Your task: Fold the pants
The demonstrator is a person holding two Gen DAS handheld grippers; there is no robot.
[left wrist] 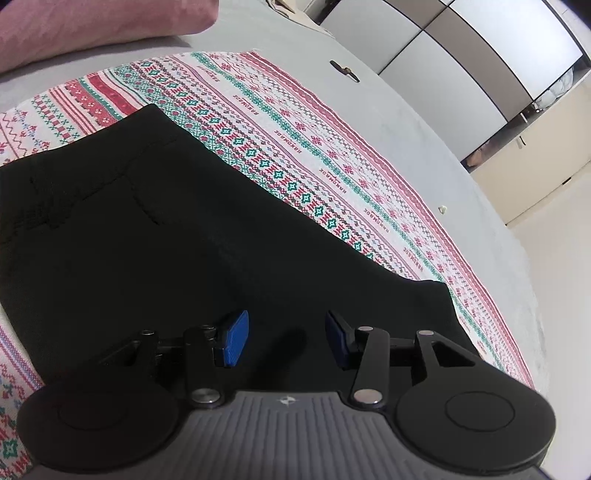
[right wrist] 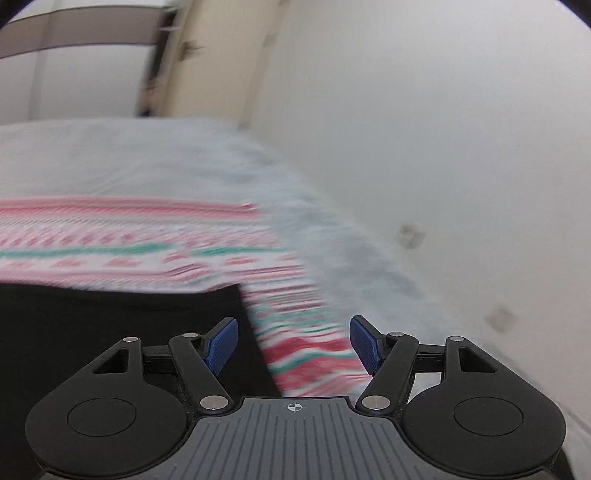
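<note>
While the left gripper [left wrist: 286,339] hangs over the black pants [left wrist: 155,236], its blue pads are spread apart with nothing pinched, just dark fabric under and ahead of them. Those pants lie flat on a patterned cloth [left wrist: 295,140] over a grey bed [left wrist: 424,122], pink pillow [left wrist: 99,26] way off up-left. Right gripper [right wrist: 293,343] is blurry but parted too, empty, with the pants' corner under its left pad and the cloth under the right one.

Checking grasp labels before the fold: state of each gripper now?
left gripper: jaws open, empty, above the black pants.
right gripper: jaws open, empty, over the pants' edge and the patterned cloth.
</note>
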